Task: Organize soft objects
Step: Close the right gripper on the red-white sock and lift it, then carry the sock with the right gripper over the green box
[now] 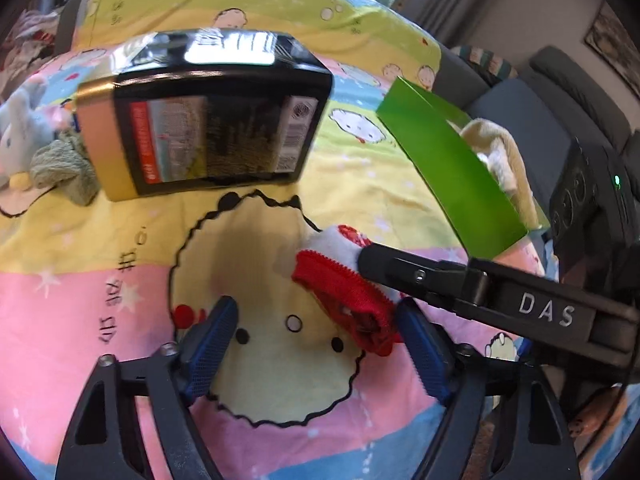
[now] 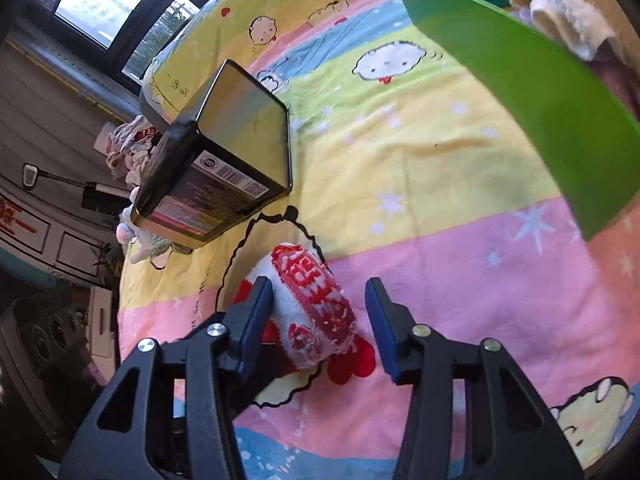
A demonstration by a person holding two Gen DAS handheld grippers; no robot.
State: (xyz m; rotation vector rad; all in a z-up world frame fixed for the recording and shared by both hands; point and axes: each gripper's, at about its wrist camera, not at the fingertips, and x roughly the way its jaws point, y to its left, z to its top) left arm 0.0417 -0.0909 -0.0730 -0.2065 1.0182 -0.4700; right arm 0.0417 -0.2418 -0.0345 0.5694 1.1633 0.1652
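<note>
Big cartoon blanket (image 2: 440,168) runs off every edge. One green box (image 2: 520,92) is cut off at the frame, with cream plush (image 2: 560,12) poking out. One black tin (image 2: 224,152) half hides a grey toy (image 1: 20,128), kinda blurry. One red-white sock (image 2: 312,304) lies on the blanket between the right gripper's (image 2: 320,320) parted jaws, left pad touching, not clamped. Left gripper (image 1: 316,344) gapes, holding nothing.
</note>
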